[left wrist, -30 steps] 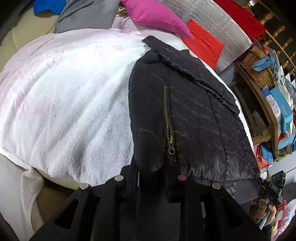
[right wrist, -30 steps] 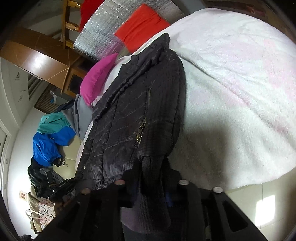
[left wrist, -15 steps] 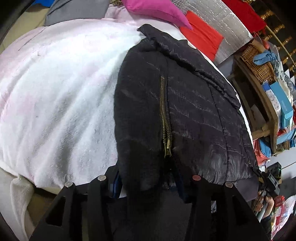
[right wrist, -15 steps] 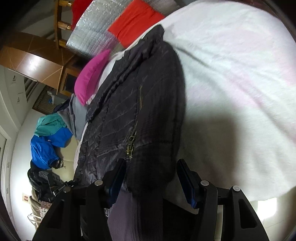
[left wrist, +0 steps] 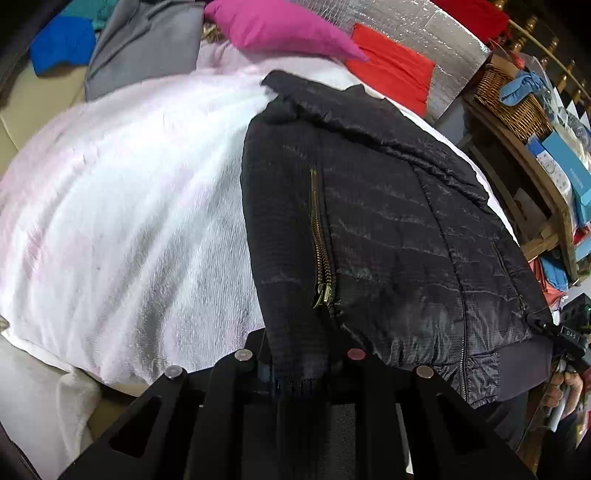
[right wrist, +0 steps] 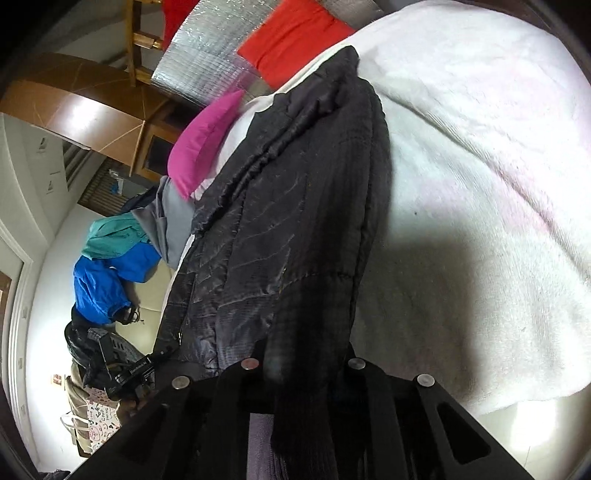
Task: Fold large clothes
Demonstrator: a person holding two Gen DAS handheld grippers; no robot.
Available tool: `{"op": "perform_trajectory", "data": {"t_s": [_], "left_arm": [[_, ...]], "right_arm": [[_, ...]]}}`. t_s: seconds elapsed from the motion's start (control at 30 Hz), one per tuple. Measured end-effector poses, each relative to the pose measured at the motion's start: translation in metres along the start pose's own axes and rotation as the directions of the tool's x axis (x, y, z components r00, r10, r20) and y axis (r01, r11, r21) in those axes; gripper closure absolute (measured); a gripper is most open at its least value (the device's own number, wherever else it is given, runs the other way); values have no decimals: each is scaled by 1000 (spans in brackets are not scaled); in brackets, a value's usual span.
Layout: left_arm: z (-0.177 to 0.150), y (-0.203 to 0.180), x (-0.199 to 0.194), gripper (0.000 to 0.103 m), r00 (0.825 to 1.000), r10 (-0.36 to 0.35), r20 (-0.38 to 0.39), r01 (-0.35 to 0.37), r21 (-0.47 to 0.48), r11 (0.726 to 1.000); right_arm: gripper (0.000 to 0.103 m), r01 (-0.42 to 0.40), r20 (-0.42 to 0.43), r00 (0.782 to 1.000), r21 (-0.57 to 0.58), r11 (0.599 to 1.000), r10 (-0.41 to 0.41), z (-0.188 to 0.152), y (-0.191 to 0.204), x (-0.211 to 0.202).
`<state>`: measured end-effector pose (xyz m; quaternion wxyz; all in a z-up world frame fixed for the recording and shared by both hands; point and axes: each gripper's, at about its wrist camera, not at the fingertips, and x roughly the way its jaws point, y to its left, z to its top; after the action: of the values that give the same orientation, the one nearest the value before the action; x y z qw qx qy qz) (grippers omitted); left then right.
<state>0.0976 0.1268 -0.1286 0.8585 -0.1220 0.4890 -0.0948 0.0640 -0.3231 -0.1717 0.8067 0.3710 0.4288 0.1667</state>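
Note:
A black quilted jacket [left wrist: 388,229] with a brass zipper [left wrist: 319,240] lies on a white fluffy blanket [left wrist: 129,206]. My left gripper [left wrist: 299,363] is shut on the jacket's ribbed cuff at the near edge of the bed. In the right wrist view the same jacket [right wrist: 288,229] stretches away over the blanket [right wrist: 480,184], and my right gripper [right wrist: 301,363] is shut on a dark ribbed cuff that hangs between its fingers. The fingertips are hidden by the fabric.
A pink pillow [left wrist: 280,31], grey cloth [left wrist: 144,48], blue garment [left wrist: 61,46] and red cushion [left wrist: 391,74] lie at the far side. A wooden shelf with a wicker basket [left wrist: 513,99] stands at right. The other gripper shows at right [left wrist: 569,332].
Both grippers opened about half a second ago and have closed again on the cuffs. The views have pulled back slightly from the jacket.

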Motion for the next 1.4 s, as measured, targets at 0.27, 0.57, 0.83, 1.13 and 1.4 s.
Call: {"op": "perform_trajectory", "data": {"t_s": [0.27,0.57,0.83,1.13,1.4], "left_arm": [[-6,-4,-11,85,999,15,28,-16,17,1000],[-7,-11,-22,85,997,30,65,-33,39,999],[-5,-9,-25,85,997,25,77,-29,48,998],[-7,7,-22,85,997,-23,71,21,20,1000],[-5,8,-20,85,997,-29,68,28,17,999]], "right_arm": [[87,-22,1,1000,20,1000,22,-1,-7,-11],[87,-26,-2,1000,-6,1000,26,6,-6,-26],[87,-21,-6,1000,-20,1000,21,9,-9,-33],[87,-5,-15,1000,-35,999,5,11,-13,-36],[87,2,-16,1000,-44,999,-3,12,-16,-37]]}}
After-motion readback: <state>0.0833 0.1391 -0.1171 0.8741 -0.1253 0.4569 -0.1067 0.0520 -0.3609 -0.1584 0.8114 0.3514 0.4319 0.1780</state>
